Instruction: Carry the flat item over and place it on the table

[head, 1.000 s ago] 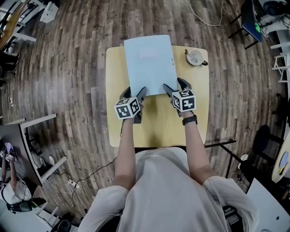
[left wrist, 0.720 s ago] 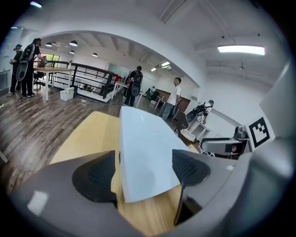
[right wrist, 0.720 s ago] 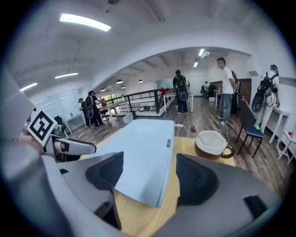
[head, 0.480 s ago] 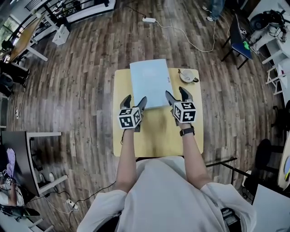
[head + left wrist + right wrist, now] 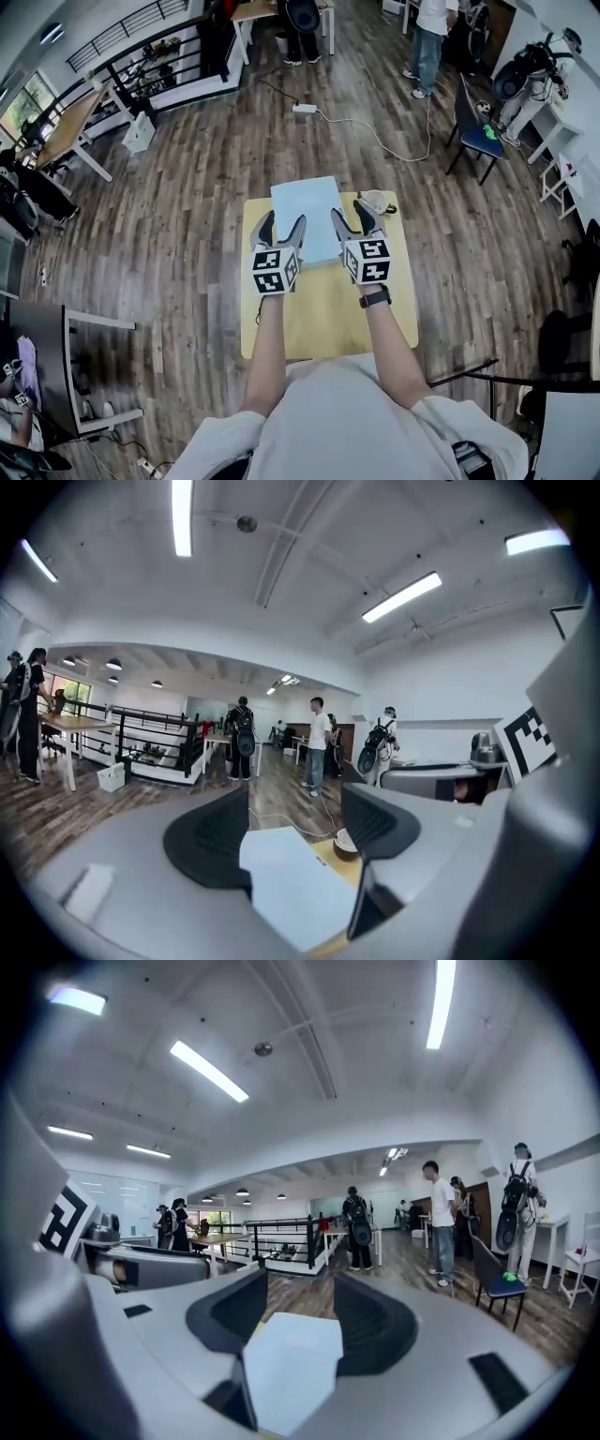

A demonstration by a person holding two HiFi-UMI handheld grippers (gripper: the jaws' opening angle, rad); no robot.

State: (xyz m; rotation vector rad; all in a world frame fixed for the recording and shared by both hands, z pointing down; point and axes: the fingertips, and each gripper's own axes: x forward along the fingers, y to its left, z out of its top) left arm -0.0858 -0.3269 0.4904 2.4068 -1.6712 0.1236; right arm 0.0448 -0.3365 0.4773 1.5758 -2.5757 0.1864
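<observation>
The flat item (image 5: 307, 216) is a pale blue sheet lying on the far half of the yellow table (image 5: 323, 309). Both grippers are raised above its near corners. My left gripper (image 5: 281, 227) hovers over the near left corner and my right gripper (image 5: 352, 219) over the near right one. Both sets of jaws are closing, apart, with nothing pressed between the pads. In the left gripper view the flat item (image 5: 292, 888) shows low beyond the left gripper (image 5: 292, 819). In the right gripper view the flat item (image 5: 286, 1372) lies beyond the right gripper (image 5: 302, 1314).
A cup (image 5: 375, 202) stands on the table's far right corner, next to the sheet. Wood floor surrounds the table. A cable with a power strip (image 5: 304, 108) lies beyond it. A dark chair (image 5: 473, 131) and standing people (image 5: 428, 37) are farther back.
The head view has pulled back and shows more of the room. Both grippers have risen from the sheet's near edge and their jaws have narrowed. The sheet stays on the table.
</observation>
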